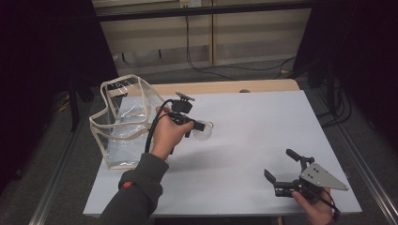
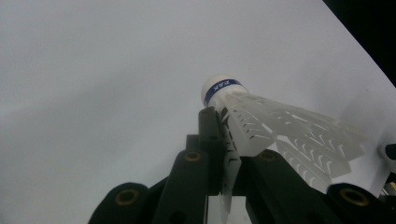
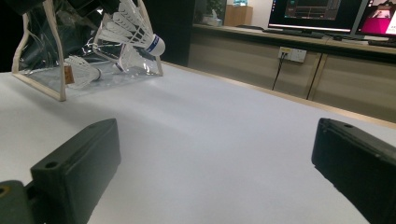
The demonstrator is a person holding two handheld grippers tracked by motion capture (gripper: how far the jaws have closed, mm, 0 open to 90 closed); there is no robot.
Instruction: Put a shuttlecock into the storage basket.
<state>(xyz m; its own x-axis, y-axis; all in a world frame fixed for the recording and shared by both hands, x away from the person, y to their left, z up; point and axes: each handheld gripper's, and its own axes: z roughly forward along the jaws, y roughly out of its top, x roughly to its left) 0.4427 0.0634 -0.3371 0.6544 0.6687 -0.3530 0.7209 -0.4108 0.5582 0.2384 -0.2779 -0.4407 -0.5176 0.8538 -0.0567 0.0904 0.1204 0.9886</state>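
The left claw (image 1: pixel 202 125) is gripping a shuttlecock (image 2: pixel 261 123), not yet bagged; the bag (image 1: pixel 123 123) at nine o'clock is already holding another; the right claw (image 1: pixel 280 165) is idling wide open, empty.

Clear glossy plastic bag (image 1: pixel 123 123) with cream cloth trim, matt pale table (image 1: pixel 263 126), white plastic-skirted shuttlecock (image 2: pixel 261 119), matt black jaws

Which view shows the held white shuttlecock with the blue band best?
The left gripper view: white shuttlecock with the blue band is close, clamped at its skirt. The right gripper view shows it farther off; the high view, tiny.
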